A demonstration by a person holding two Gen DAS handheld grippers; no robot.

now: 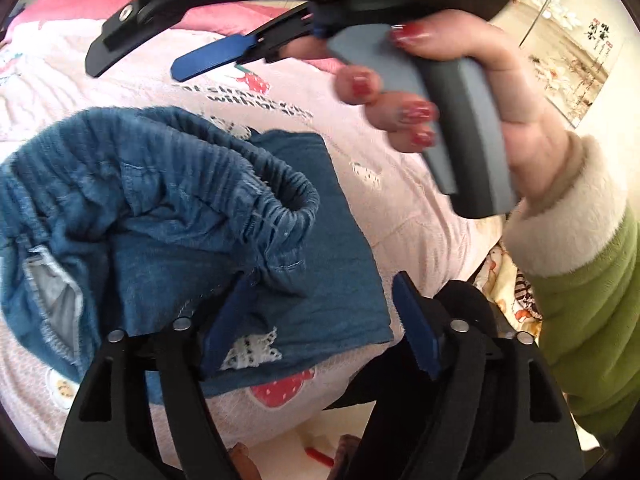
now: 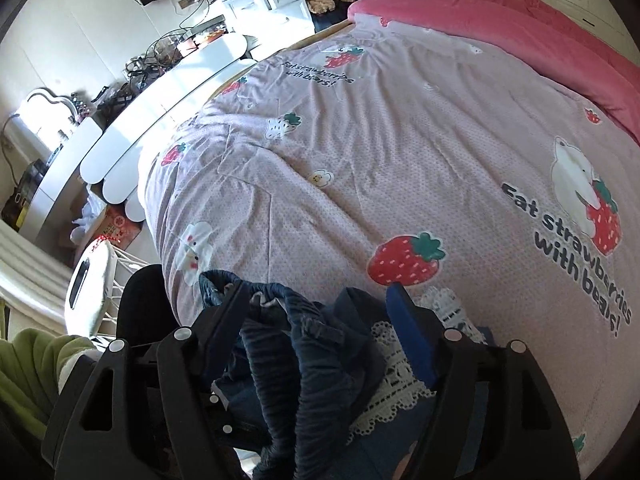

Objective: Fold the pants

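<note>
Denim pants [image 1: 180, 216] lie bunched at ten o'clock of the left claw [image 1: 320, 320], nearer; both claws gape, right claw [image 2: 320, 320] too.

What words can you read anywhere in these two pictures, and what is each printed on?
"Eat strawberries with bears!" on the pink bedspread, near its right edge.
"Eat strawberries with bears!" again, smaller, higher up the bedspread.
Partly legible print on the bedspread in the left wrist view: blurred.
Calligraphy on the wall picture: too small to read.
</note>
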